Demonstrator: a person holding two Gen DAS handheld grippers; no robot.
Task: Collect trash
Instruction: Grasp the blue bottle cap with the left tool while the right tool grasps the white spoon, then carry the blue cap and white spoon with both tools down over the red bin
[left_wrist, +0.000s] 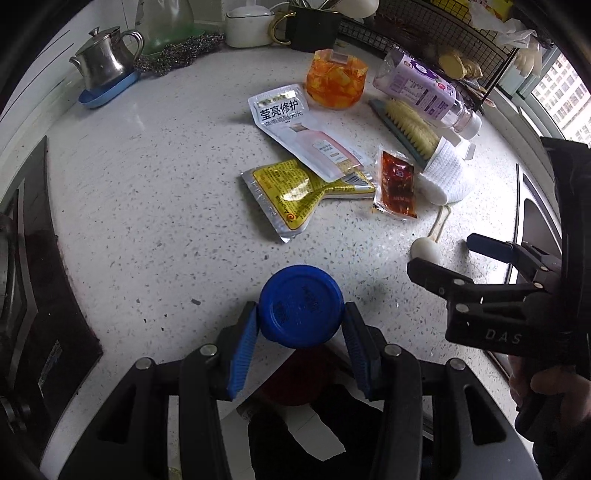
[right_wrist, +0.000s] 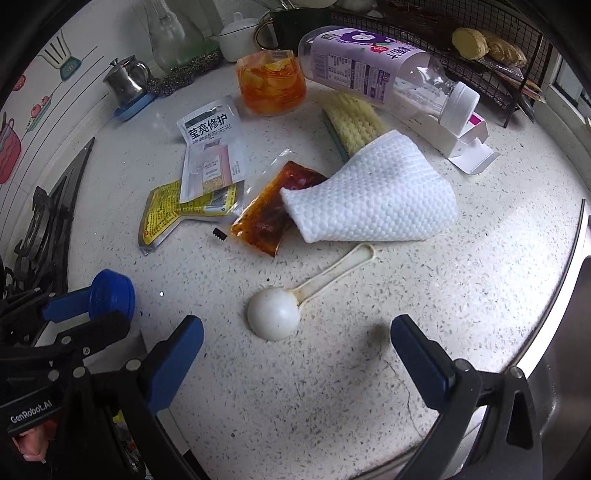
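Left wrist view shows our left gripper (left_wrist: 301, 325) at the lower centre of the frame, its jaws pressed on either side of a blue cap (left_wrist: 300, 305), which seems to top a dark red container hidden beneath it; we judge the cap stiff and ridged enough to hold, though smooth plastic could twist free if the load below is heavy; the right gripper (right_wrist: 295, 354) hangs with jaws wide over the speckled worktop (right_wrist: 480, 280), just short of a white spoon (right_wrist: 275, 314) at the centre of the right wrist view; the spoon looks light, rigid and slick, best pinched across its bowl or thin handle; further up the frame lie a folded paper towel (right_wrist: 369, 195), soft and crushable anywhere, a red sauce sachet (right_wrist: 269, 218), limp and perhaps greasy, a yellow pouch (right_wrist: 162, 214) and a white sachet (right_wrist: 212, 155), flat foils best taken by an edge.
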